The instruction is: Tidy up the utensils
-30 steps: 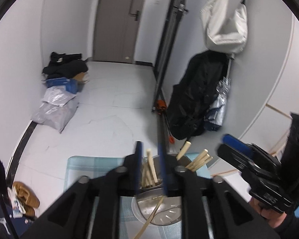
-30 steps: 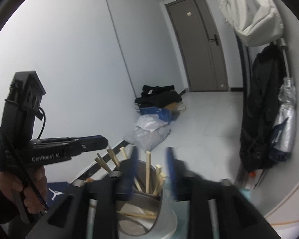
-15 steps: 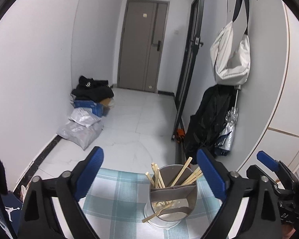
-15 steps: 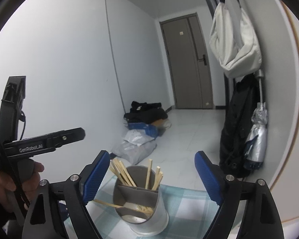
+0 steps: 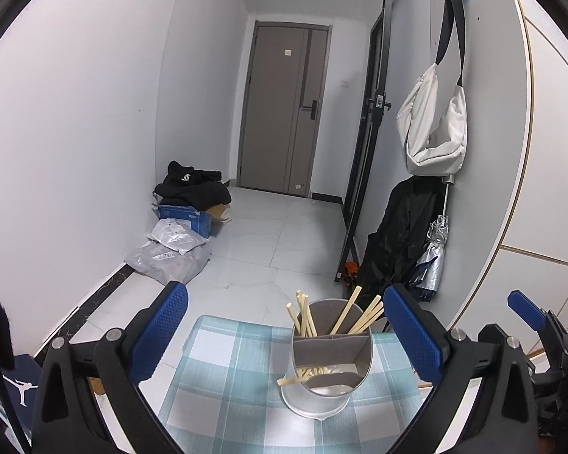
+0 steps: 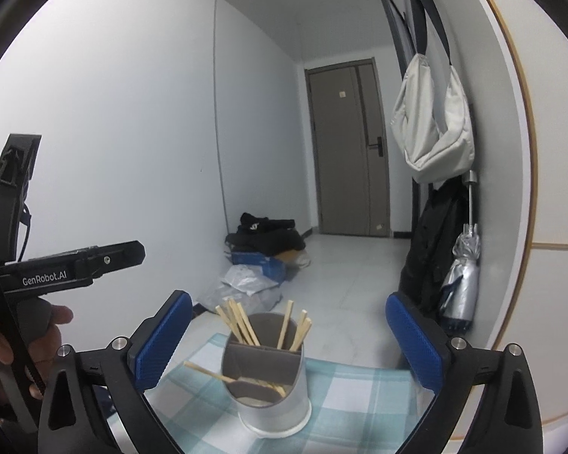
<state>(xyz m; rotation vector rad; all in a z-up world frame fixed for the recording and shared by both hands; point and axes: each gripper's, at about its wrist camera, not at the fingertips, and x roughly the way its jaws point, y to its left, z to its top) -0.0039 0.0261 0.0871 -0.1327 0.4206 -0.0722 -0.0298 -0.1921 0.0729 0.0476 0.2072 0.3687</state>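
as chopsticks [image 5: 344, 312] fill the holder [image 5: 327, 374], both tools spread, empty

Black gripper [image 5: 286, 335] frames, blue textured pads [image 5: 159, 333], silver screws, white GenRobot.AI lettering

White walls [image 5: 94, 113] down a narrow hallway, pale tiled floor [image 5: 284, 234], grey door [image 5: 284, 113] shut at the far end. Against the left wall, black clothes [image 5: 191, 189] piled on a blue box [image 5: 185, 221], plastic bags [image 5: 170, 249] beside. On the right wall, a hanging white bag [image 5: 433, 132], black coat [image 5: 401, 234], folded silver umbrella [image 5: 433, 253].
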